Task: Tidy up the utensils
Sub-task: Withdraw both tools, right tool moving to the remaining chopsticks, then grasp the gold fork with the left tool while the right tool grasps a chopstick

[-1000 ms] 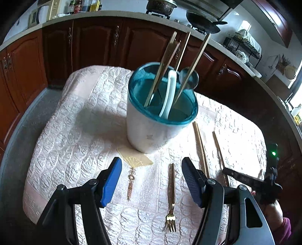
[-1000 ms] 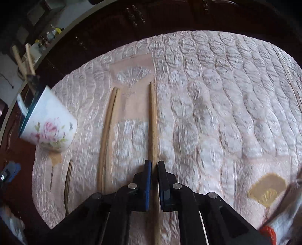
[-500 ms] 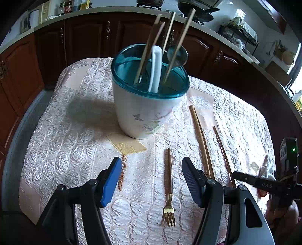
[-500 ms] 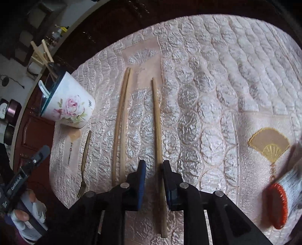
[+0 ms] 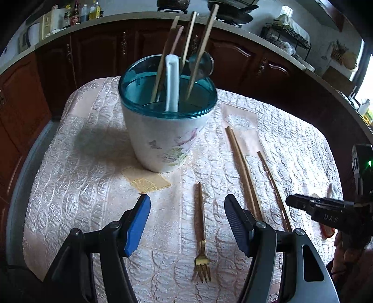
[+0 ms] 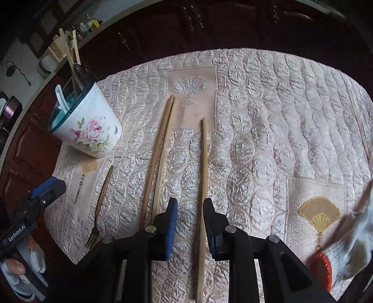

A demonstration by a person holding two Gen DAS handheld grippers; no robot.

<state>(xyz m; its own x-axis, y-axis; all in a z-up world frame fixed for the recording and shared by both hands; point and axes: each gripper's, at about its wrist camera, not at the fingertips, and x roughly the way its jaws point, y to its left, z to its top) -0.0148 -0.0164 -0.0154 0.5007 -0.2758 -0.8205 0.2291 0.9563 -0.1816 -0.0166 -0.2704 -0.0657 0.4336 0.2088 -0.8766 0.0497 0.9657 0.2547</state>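
The right gripper (image 6: 190, 209), jaws just opening, straddles a single chopstick (image 6: 204, 163) lying untouched on the quilted cloth (image 6: 279, 116), while the left gripper (image 5: 186, 209) hovers open over the gold fork (image 5: 201, 223).

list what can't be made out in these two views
- Lower ends of the utensils in the holder: left wrist view, hidden by its wall and teal rim.
- Near end of the single chopstick: right wrist view, cut off by the bottom edge, under the right hand-held gripper, whose jaws have just been opening.
- White and orange thing: right wrist view, blurred and cut by the right edge.
- Countertop bottles: left wrist view, too small.
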